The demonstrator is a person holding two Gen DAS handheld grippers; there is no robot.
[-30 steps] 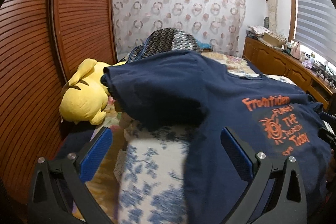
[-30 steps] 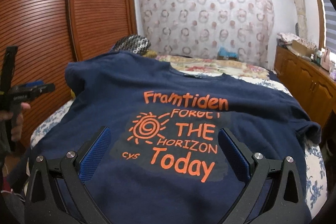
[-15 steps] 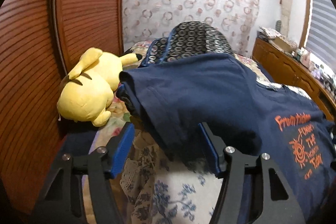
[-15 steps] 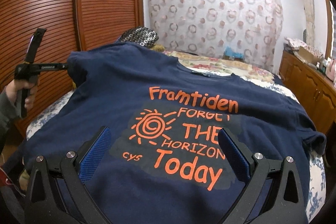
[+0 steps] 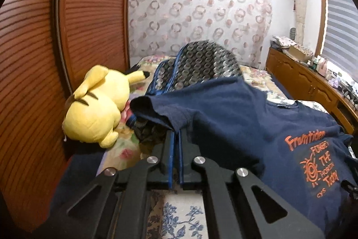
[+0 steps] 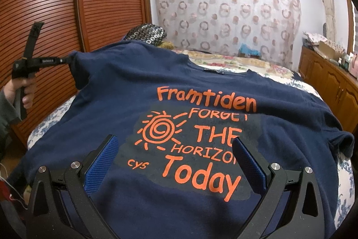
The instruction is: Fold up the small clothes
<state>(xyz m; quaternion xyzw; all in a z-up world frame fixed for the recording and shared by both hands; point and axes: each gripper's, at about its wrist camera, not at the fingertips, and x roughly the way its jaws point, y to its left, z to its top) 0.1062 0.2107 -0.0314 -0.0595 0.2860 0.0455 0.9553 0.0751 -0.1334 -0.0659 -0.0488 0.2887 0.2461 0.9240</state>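
A navy T-shirt with orange print lies spread face up on the bed. Its left sleeve is lifted off the bed. My left gripper has its jaws closing, and the blue pads pinch that sleeve's hem. In the right wrist view the left gripper is at the far left, held by a hand, with the sleeve bunched at its tip. My right gripper hovers open over the shirt's lower front, nothing between its fingers.
A yellow plush toy and a ring-patterned cushion lie at the head of the bed. Slatted wooden wardrobe doors run close along the left side. A wooden cabinet with clutter lines the right wall. The blue floral bedcover shows below the sleeve.
The left gripper moved up to the sleeve, went from wide open to shut on its hem, and raised it a little. The right gripper stayed open over the shirt.
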